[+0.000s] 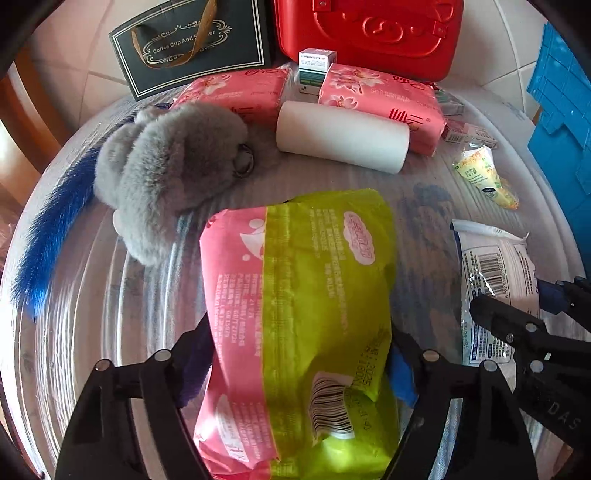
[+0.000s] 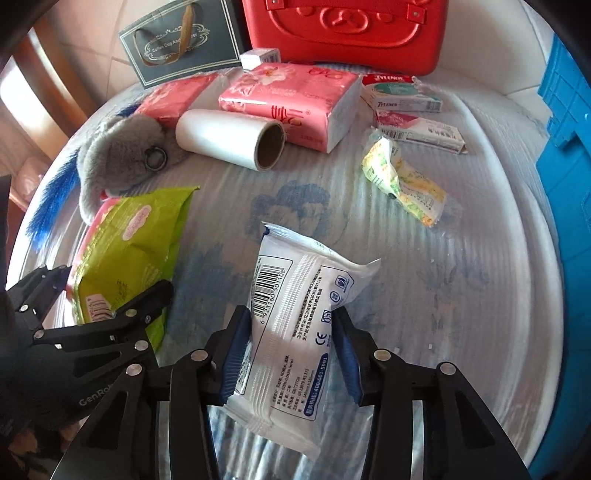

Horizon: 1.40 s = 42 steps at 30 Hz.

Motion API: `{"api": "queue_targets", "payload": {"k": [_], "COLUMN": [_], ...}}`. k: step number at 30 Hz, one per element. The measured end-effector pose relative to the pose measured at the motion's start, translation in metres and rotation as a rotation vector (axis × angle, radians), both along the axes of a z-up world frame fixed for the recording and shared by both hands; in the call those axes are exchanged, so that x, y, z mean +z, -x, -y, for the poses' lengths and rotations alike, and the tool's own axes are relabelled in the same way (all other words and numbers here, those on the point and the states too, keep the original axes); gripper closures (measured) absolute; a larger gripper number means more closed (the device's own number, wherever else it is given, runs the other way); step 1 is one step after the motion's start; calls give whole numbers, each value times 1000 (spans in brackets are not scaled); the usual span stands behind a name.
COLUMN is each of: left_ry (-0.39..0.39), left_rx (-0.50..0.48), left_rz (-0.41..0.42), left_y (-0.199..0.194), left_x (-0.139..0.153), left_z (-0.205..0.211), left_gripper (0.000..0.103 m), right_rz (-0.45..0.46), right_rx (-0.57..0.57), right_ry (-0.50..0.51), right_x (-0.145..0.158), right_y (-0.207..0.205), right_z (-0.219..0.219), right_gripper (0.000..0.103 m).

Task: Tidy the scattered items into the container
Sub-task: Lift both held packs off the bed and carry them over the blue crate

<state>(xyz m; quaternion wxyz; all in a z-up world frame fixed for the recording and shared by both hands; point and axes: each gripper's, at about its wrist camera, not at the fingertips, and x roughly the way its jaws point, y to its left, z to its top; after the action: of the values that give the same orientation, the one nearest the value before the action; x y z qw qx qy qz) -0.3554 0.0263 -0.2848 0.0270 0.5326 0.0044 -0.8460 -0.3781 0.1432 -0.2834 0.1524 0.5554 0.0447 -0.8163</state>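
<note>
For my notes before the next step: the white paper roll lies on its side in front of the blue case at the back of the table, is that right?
Not quite: the case behind the white paper roll is red, not blue. The roll does lie on its side at the back of the table, as the right wrist view shows.

surface: striped blue-flowered mattress [image 2: 461,295] | on it: tissue packs [image 2: 295,99], paper roll [image 2: 229,138], grey plush [image 2: 122,158], white packet [image 2: 295,314]
</note>
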Motion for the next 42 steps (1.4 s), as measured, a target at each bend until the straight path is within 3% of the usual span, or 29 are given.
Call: {"api": "queue_targets", "payload": {"k": [5,17,26,34,42], "left_ry": [23,38,-6,-79,-153], "left_rx": [20,125,8,-121,-251], "left_rz": [-105,-436,-619,-679,-761], "left_y": [-31,-122,-164,-178,-198], "left_x": [46,186,256,291,334], "left_z": [1,13,-4,-61,-176], "left_gripper": [26,26,26,26,26], "right_rz": [-94,-408,-600,-709,-804], "right_rx": [17,70,-48,-210,-357], "right_ry": [25,99,75,3,-49], "right_x": [43,181,266,319,353], "right_y": [-24,-111,-178,-218,-255], "right_z": [0,-16,-36,-92,-210], "right_gripper": [59,59,59,59,59]}}
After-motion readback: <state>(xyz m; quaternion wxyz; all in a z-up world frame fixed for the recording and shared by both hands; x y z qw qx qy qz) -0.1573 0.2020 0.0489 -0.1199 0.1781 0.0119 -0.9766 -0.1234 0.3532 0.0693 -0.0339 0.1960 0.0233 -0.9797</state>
